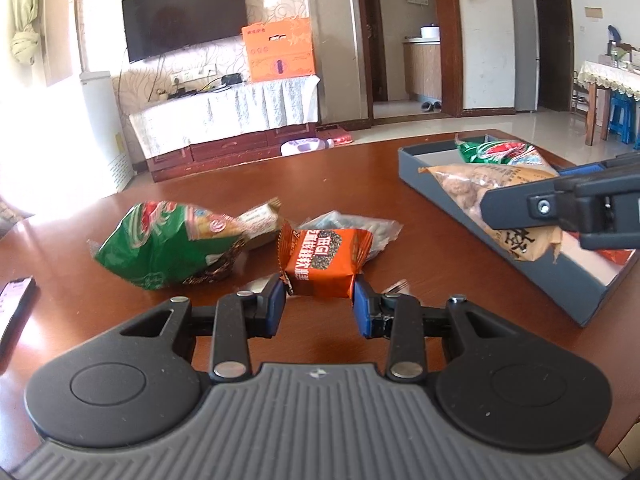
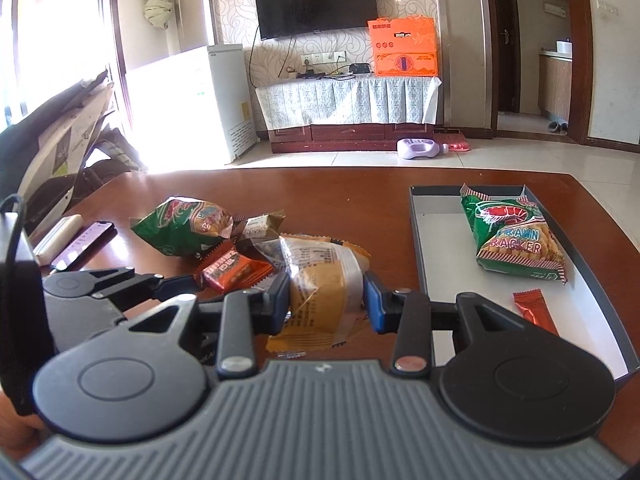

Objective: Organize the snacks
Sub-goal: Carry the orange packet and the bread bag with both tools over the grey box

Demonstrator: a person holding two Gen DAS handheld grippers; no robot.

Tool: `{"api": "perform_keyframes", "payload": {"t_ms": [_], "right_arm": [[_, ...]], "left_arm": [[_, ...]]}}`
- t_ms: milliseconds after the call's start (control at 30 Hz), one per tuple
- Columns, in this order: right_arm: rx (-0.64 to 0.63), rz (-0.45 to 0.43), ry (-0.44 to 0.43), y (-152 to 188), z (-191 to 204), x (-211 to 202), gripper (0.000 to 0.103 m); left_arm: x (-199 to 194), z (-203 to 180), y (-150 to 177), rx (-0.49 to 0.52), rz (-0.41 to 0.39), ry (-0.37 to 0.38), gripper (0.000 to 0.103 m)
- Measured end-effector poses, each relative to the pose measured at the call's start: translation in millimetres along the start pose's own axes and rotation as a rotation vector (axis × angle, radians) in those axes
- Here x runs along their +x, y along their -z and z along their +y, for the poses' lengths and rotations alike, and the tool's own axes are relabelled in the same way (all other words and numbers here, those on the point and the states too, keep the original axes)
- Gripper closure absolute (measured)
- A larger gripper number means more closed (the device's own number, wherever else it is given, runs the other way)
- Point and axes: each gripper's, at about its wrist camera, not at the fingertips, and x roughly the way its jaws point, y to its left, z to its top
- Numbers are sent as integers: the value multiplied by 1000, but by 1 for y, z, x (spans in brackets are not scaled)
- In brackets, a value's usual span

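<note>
On table centre, left gripper (image 1: pixel 320 300) pinching orange snack packet (image 1: pixel 322 262), jaws partly closed across crinkly ends. Right gripper (image 2: pixel 326 300) squeezing tan packet (image 2: pixel 320 280), tray (image 2: pixel 440 216) at 2 o'clock. Both light, soft, slippery (grip mid-body, gently).

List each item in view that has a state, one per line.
Left gripper: shut on orange packet.
Right gripper: shut on yellow bag, held off the table.
Tray: open, holds prawn crackers and red stick.
Green bag: on table, outside tray.
Phone: screen lit.
TV: off.
</note>
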Motion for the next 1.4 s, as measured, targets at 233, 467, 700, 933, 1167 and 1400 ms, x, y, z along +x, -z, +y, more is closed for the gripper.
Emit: {"api": "perform_keyframes", "payload": {"t_ms": [233, 467, 700, 933, 1167, 1400], "right_arm": [[13, -19, 23, -3, -10, -7, 61], [29, -33, 46, -3, -22, -12, 61], [47, -46, 71, -3, -36, -19, 61], [61, -56, 93, -1, -50, -24, 61], [84, -58, 131, 2, -69, -28, 61], [114, -55, 173, 6, -89, -30, 61]], "left_arm": [[0, -15, -8, 8, -21, 33, 62], [1, -26, -16, 8, -34, 52, 62], [3, -43, -24, 17, -52, 86, 62], [7, -66, -31, 29, -61, 127, 62], [12, -90, -37, 42, -67, 167, 62], [26, -107, -45, 41, -77, 200, 62]]}}
